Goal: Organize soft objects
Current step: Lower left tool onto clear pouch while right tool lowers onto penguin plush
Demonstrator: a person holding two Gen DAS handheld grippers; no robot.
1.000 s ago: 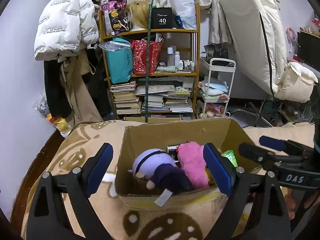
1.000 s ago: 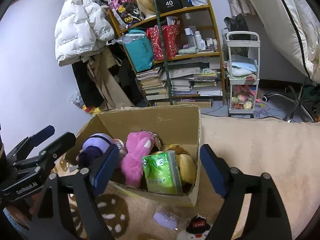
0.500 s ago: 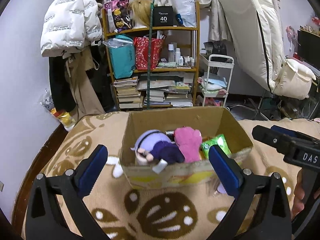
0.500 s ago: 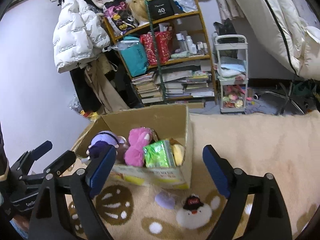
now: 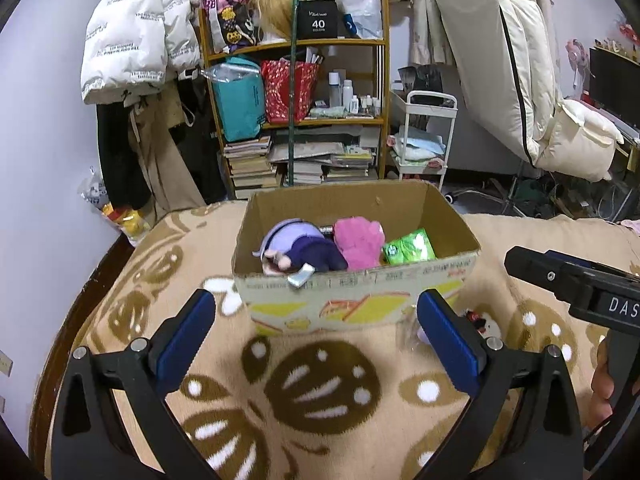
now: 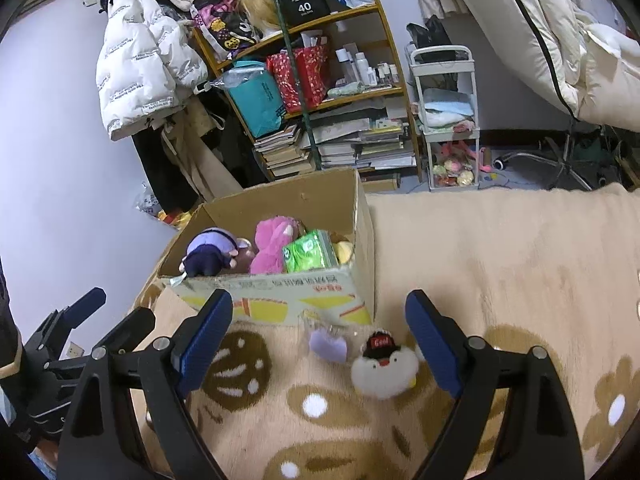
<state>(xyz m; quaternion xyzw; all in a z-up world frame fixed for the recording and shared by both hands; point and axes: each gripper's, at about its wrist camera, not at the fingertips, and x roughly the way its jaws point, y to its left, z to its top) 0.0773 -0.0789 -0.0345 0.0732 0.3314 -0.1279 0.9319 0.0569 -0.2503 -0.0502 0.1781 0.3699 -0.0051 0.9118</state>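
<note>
Both tongs have drawn back from the cardboard box, which now sits farther off in both views. The left tongs and right tongs stand slightly wider. A white penguin plush has come fully into sight between the right tongs' fingers.

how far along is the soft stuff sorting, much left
Mostly done: the purple doll, pink plush and green tissue pack already sit in the cardboard box. Nothing is in hand: the left gripper and right gripper are both open and empty. Left on the blanket: the white penguin plush and a small lilac item beside the box.
</note>
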